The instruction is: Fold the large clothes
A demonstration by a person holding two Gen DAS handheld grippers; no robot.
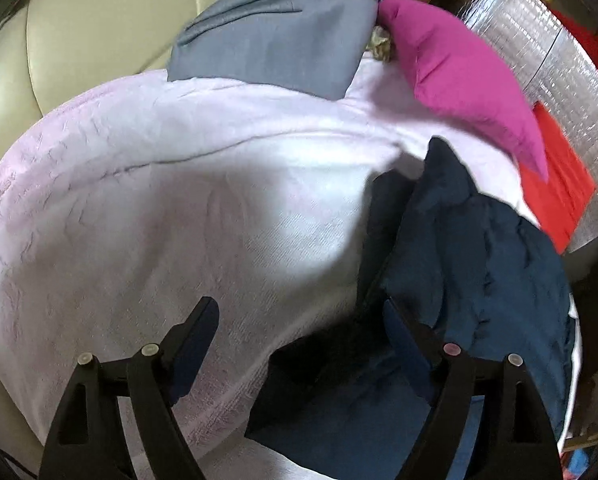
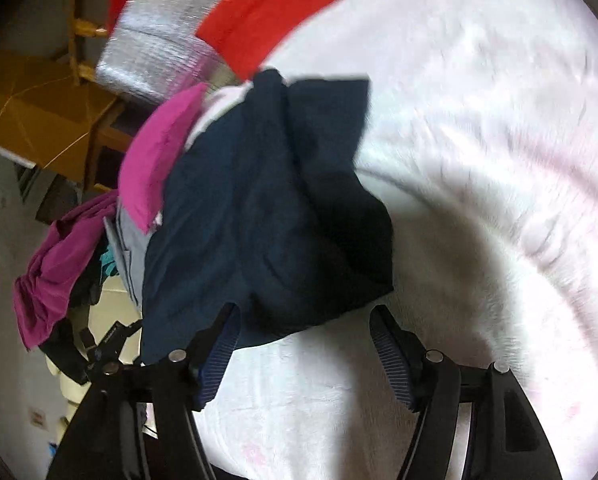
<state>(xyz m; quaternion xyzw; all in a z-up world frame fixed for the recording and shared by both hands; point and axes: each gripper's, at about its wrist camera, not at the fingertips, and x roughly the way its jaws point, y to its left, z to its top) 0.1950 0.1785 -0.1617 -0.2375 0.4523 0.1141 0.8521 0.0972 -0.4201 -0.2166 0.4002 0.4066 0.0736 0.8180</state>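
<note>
A pale blanket bears a navy garment; only the left view shows grey cloth at 12 o'clock. The left gripper and the right gripper are both spread, pinching nothing.

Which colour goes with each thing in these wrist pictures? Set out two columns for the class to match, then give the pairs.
Things:
1. crumpled garment in front of both claws
2. fluffy blanket
3. folded cloth
4. flat cloth on the silver sheet

Colours:
A. red
B. navy
C. grey
D. pale pink

Pairs: 1-B, 2-D, 3-C, 4-A
</note>
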